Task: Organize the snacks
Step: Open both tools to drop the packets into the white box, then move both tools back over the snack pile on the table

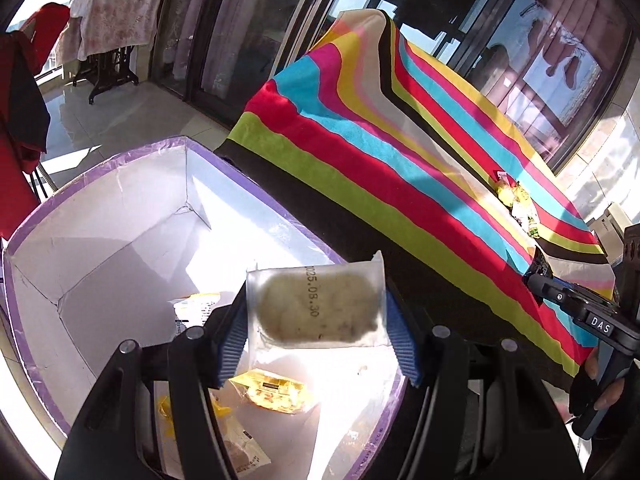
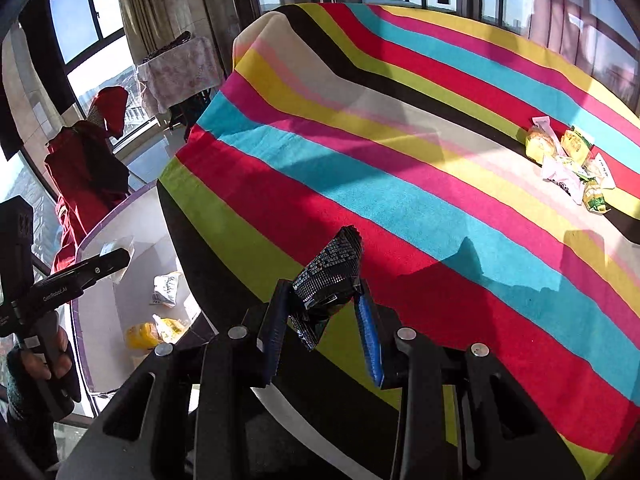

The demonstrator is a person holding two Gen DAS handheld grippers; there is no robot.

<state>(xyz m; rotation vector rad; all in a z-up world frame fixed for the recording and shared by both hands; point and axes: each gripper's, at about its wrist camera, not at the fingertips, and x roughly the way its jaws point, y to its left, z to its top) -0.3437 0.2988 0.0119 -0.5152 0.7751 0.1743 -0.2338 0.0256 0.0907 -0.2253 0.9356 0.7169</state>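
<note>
Left gripper (image 1: 316, 320): fingers half-spread, clamping a clear-wrapped cake (image 1: 318, 306) over the purple-rimmed box (image 1: 120, 216).
Right gripper (image 2: 320, 320): fingers tight on a black packet (image 2: 330, 270), above the tabletop (image 2: 400, 184).
Risk: a release made too far across could land the cake on the rim.

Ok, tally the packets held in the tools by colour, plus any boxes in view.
clear packet, in the left tool: 1
black packet, in the right tool: 1
box, white with a purple rim: 1
Total: 3
The loose packets are too bunched to count.
</note>
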